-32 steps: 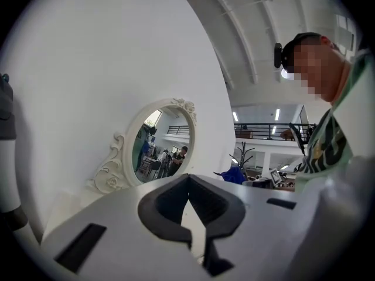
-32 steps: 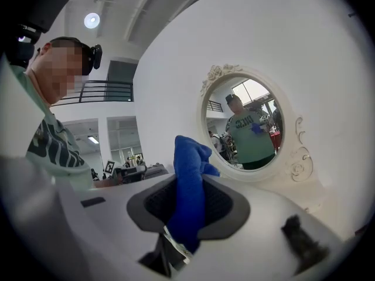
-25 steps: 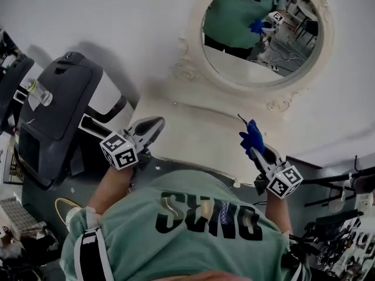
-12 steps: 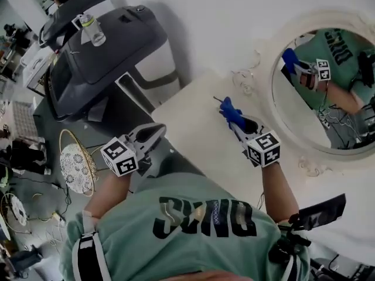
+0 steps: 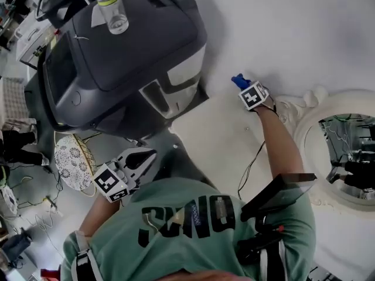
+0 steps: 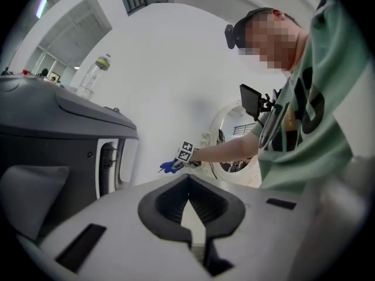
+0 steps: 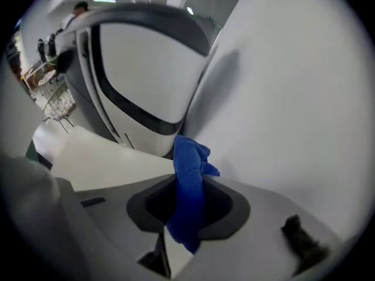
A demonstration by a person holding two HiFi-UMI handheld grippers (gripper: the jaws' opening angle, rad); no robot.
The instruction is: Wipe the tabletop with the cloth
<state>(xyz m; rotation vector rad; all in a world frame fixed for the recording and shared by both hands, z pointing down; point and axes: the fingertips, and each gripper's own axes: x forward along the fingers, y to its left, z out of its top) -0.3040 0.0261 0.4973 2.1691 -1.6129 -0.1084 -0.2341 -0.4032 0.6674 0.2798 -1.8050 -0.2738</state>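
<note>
The blue cloth (image 5: 238,81) is pinched in my right gripper (image 5: 243,86), which is shut on it at the far corner of the cream tabletop (image 5: 214,130), close to the white wall. In the right gripper view the cloth (image 7: 188,160) sticks up out of the shut right gripper (image 7: 190,183), with the tabletop (image 7: 99,160) below it. Whether the cloth touches the table is not visible. My left gripper (image 5: 136,160) hangs near my body off the table's near-left edge. Seen in its own view, the left gripper (image 6: 188,180) has its jaws together and holds nothing.
A large dark grey machine (image 5: 117,57) with a clear bottle (image 5: 111,10) on top stands against the table's left side. An ornate white round mirror (image 5: 345,151) lies at the right. A thin black cable (image 5: 249,168) runs across the table. A patterned round basket (image 5: 70,160) sits below left.
My right gripper has reached forward with the cloth, from mid-table to the far corner by the wall. The head view has swung left. The left gripper stayed low near my body.
</note>
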